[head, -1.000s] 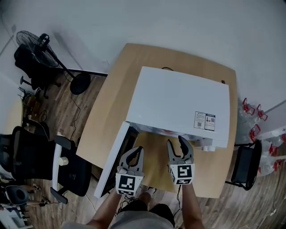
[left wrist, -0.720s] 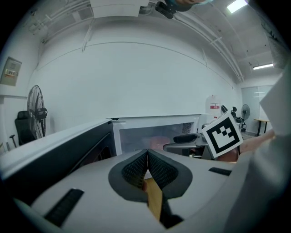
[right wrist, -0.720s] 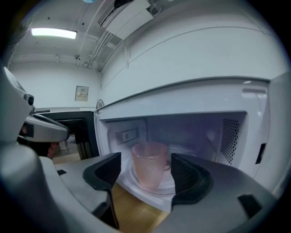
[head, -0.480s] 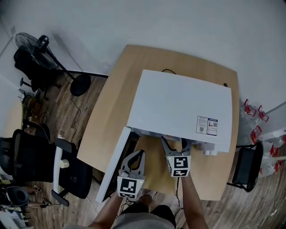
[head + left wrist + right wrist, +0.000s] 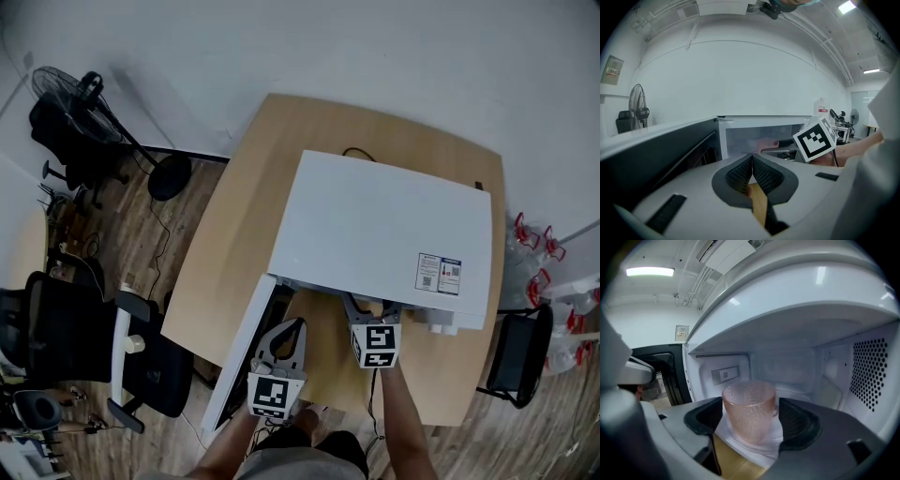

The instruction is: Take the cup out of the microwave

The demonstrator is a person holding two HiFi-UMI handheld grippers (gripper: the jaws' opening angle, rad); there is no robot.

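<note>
Fingers (image 5: 764, 174) of left gripper (image 5: 752, 161) pressed together, nothing between; right gripper (image 5: 751, 423) spread wide.
Pink cup (image 5: 749, 405) stands upright between the right jaws, just inside the mouth of the white microwave (image 5: 384, 230) (door (image 5: 239, 349) hanging open); pad contact unclear.

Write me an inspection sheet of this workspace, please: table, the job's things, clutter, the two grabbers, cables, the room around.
Surface: wooden table, carrying the microwave.
Job's things: white microwave, its door swung open; pink dimpled cup upright inside.
Clutter: nothing seen.
Grippers: right gripper reaches into the microwave, jaws apart on either side of the cup, not visibly clamped; left gripper shut, empty, outside by the door.
Cables: black cord behind the microwave.
Surroundings: fan, office chairs, water bottles, wood floor.
</note>
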